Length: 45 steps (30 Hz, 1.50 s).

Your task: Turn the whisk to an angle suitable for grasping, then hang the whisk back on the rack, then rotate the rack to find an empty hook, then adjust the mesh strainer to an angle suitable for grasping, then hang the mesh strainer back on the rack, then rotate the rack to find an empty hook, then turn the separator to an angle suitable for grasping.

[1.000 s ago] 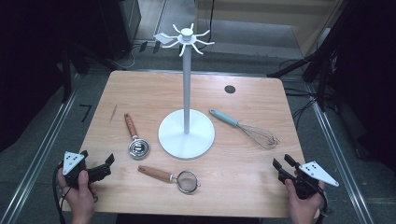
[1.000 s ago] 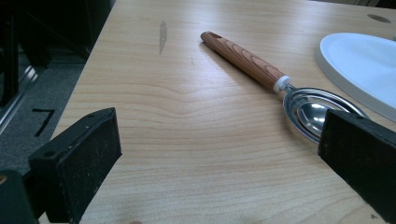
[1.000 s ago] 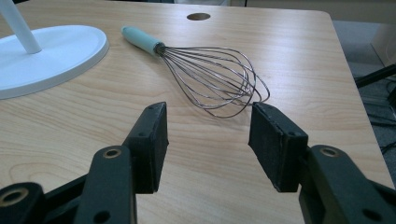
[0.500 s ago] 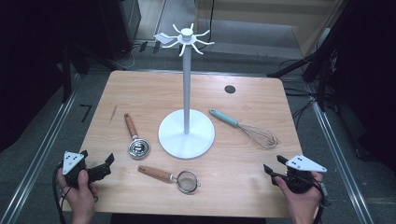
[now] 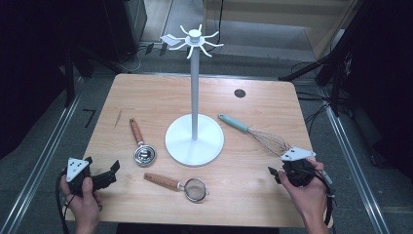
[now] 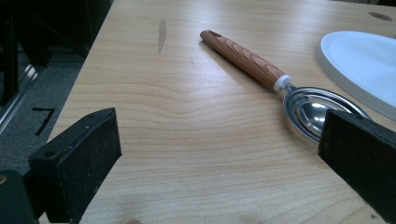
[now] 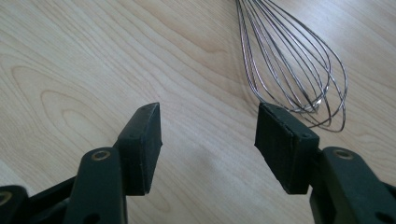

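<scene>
A tall white stand (image 5: 194,141) with hook arms at its top stands mid-table. A teal-handled whisk (image 5: 253,131) lies to its right, a wooden-handled metal scoop (image 5: 141,146) to its left, and a wooden-handled strainer (image 5: 178,184) in front. My left gripper (image 5: 113,173) rests open at the front left, with the scoop (image 6: 280,88) ahead of its wide jaws (image 6: 219,154). My right gripper (image 5: 273,174) is at the front right, just short of the whisk's wires (image 7: 294,70). It is open (image 7: 208,135); its jaws have just been closing a little, with nothing between them.
The stand's round base (image 6: 364,65) lies beyond the scoop. A small dark hole (image 5: 239,92) marks the table's far right. Metal rails run along both sides of the table, with dark equipment and cables on the floor behind.
My right gripper has moved left and away from the front edge, closer to the whisk's wire end. The left gripper has kept still.
</scene>
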Each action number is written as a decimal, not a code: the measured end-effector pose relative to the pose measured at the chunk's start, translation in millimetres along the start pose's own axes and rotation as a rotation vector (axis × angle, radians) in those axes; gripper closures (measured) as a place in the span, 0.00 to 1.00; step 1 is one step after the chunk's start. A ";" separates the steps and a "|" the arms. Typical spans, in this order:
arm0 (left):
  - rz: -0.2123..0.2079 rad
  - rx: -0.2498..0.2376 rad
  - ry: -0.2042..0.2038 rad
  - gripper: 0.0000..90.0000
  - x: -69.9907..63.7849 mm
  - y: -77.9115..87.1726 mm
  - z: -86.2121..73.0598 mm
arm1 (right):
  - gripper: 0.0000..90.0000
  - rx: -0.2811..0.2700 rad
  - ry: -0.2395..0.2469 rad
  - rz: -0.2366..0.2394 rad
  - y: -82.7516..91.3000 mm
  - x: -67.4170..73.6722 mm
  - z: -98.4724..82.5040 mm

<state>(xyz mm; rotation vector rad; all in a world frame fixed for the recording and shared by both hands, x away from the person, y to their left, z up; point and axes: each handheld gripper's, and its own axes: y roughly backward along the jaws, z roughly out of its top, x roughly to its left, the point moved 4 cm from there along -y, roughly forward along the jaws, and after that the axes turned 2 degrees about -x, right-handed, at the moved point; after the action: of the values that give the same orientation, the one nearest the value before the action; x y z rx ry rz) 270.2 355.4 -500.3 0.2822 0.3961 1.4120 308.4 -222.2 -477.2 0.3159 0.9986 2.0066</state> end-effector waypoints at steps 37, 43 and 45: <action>-0.007 -0.003 -0.004 0.00 -0.1 0.8 -0.4 | 0.53 0.170 0.161 0.028 -28.7 -21.5 79.1; -0.005 -0.001 -0.005 0.00 -0.2 0.6 -0.4 | 0.55 0.190 0.167 0.046 -35.4 -22.5 86.3; -0.007 -0.002 -0.005 0.00 -0.2 0.6 -0.4 | 0.55 0.192 0.166 0.053 -37.1 -22.7 87.4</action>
<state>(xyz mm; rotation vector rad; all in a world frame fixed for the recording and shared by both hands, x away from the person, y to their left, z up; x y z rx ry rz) 269.5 355.3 -500.4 0.2822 0.3911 1.4051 391.1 -181.5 -445.1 0.2838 1.3038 2.0132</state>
